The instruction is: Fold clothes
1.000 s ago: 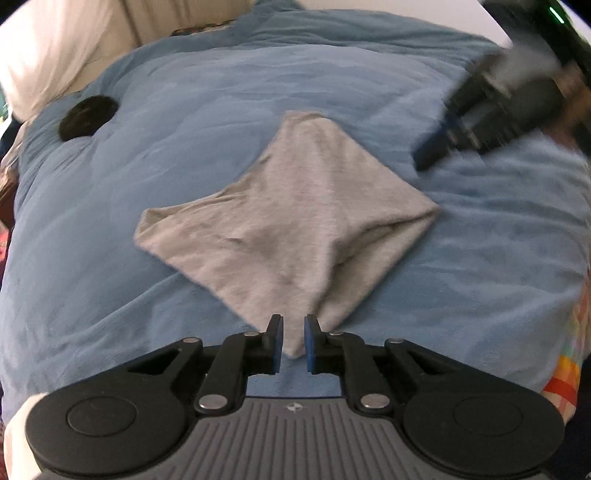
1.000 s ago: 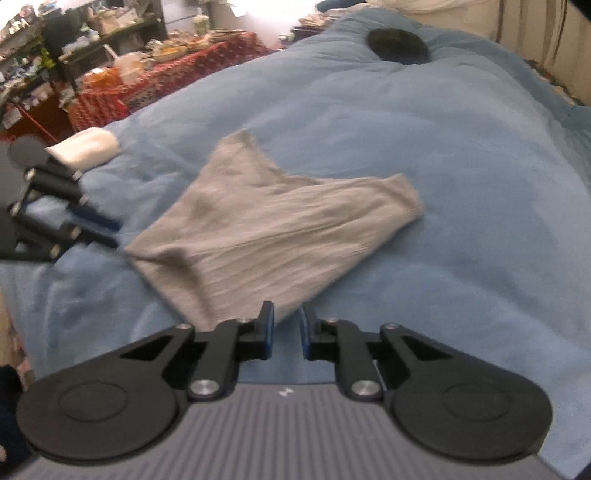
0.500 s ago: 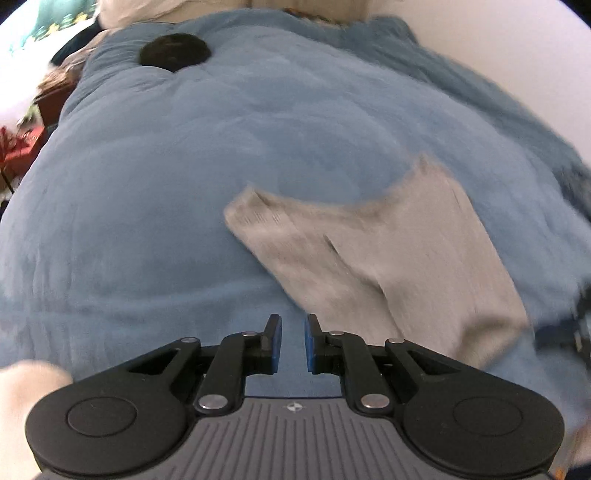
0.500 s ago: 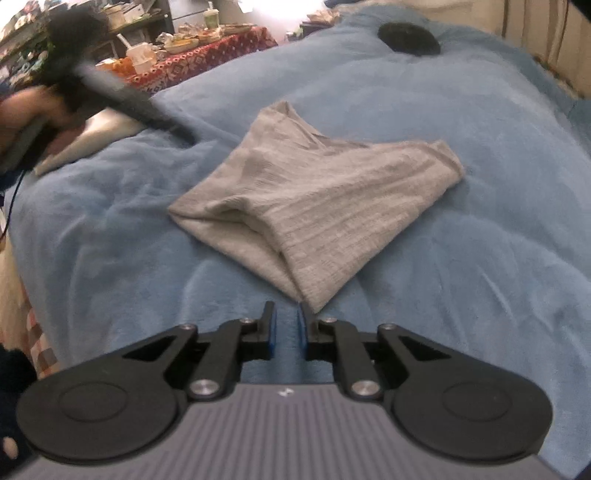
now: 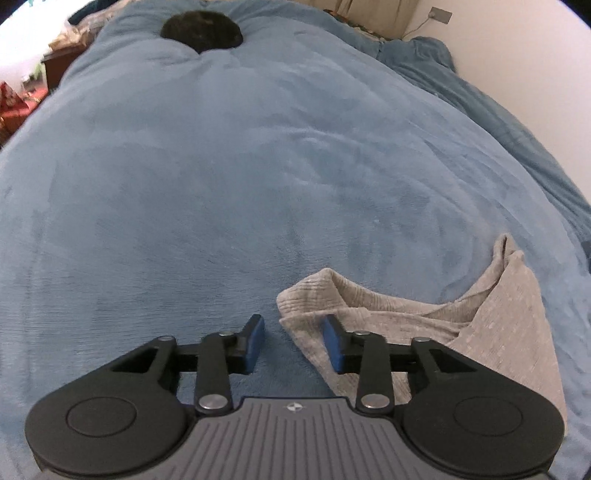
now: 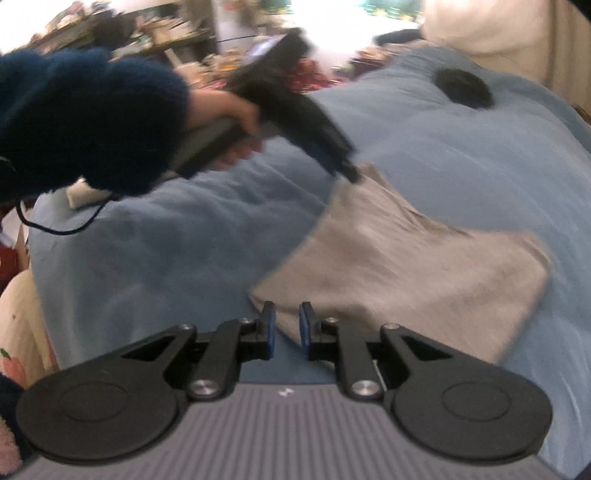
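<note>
A grey ribbed garment lies loosely folded on a blue blanket. My left gripper is open, low over the blanket, and one corner of the garment lies between its fingers. In the right wrist view the garment spreads ahead, and the left gripper, held by a hand in a dark blue sleeve, reaches its far corner. My right gripper hovers at the garment's near edge with only a narrow gap between the pads and nothing held.
A round black object sits at the far end of the blanket and shows as the black object in the right wrist view. A white wall borders the bed. Cluttered furniture stands beyond the bed's side.
My left gripper has swung round to a corner of the garment and opened its fingers. My right gripper has moved closer to the garment's near edge, still at the same narrow gap.
</note>
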Demonstrator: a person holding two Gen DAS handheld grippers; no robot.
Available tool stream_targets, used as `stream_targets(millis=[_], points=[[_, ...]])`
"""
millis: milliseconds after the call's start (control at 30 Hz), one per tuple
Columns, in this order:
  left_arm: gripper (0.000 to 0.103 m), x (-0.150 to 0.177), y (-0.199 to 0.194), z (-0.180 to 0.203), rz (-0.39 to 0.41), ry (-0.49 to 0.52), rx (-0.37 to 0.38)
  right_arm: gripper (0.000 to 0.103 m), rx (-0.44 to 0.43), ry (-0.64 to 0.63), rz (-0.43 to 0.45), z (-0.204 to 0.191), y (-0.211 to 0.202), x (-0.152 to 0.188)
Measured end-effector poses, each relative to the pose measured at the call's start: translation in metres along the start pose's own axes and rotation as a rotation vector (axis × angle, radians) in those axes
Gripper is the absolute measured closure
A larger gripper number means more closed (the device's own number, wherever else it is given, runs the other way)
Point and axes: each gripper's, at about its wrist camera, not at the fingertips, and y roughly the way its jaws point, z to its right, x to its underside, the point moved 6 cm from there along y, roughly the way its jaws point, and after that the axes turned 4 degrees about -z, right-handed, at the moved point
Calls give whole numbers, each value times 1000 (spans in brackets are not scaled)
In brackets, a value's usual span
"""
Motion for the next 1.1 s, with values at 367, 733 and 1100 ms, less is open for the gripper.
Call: stream_targets(millis=[367, 733, 1100], points=[[93, -8, 13, 10, -47, 151, -26, 84, -14, -78, -135, -36, 67, -19], [93, -11, 14, 11, -65, 170, -34, 73, 46, -75, -162, -45, 69, -18], [93, -15, 12, 18, -100, 196, -59, 69, 51, -56, -196, -41, 74, -18]])
